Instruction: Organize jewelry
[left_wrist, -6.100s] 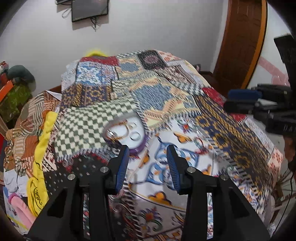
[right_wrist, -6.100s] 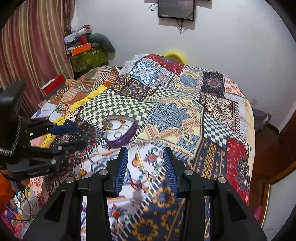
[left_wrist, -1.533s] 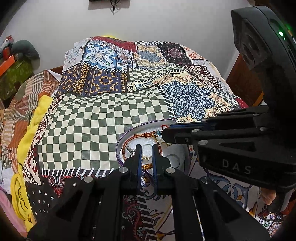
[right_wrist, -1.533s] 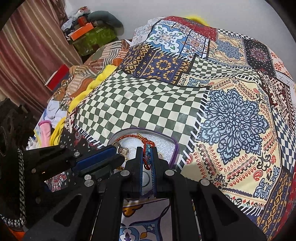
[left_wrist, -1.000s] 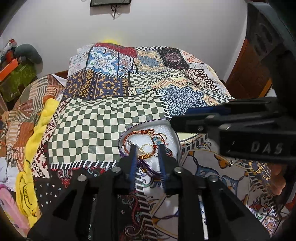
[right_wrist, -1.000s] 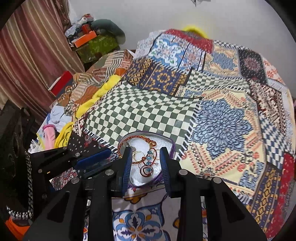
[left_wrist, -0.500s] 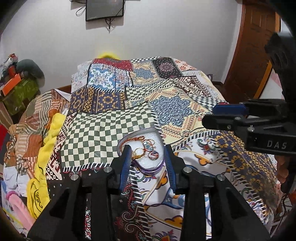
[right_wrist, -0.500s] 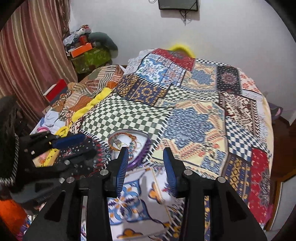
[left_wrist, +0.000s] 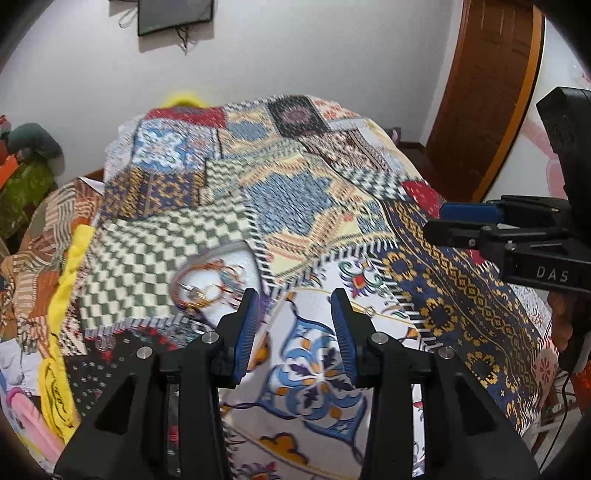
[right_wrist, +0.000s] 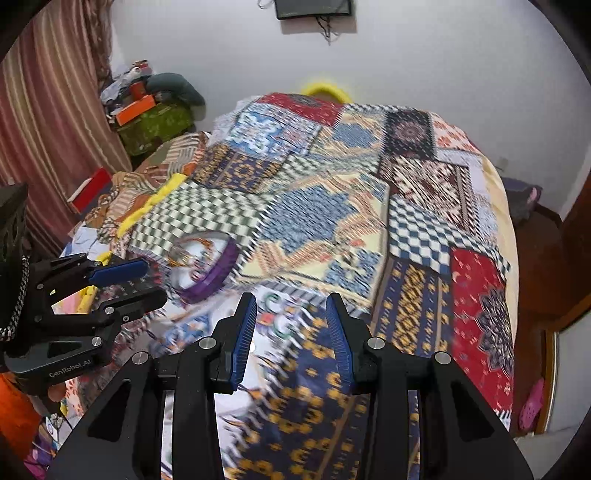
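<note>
So right now both our grippers are up off the bed with nothing in them: the left gripper (left_wrist: 293, 325) has its jaws wide apart, same for the right gripper (right_wrist: 290, 330). The jewelry tray (left_wrist: 236, 254), a shallow thing with a purple rim, sits on the patchwork quilt (left_wrist: 369, 206) at about 10 o'clock from the left gripper, close beyond its left fingertip. From the right gripper it's at about 10 o'clock too, but further off. The bracelets (left_wrist: 201, 286) look piled inside it, though the frames are too smeared to count them.

If anything needs tidying, we'd go back in slowly and pinch one strand, not the whole tangle.

The tray's long axis seems to run roughly 7 to 1 o'clock in the left view. Can't tell which way any single piece points.
</note>
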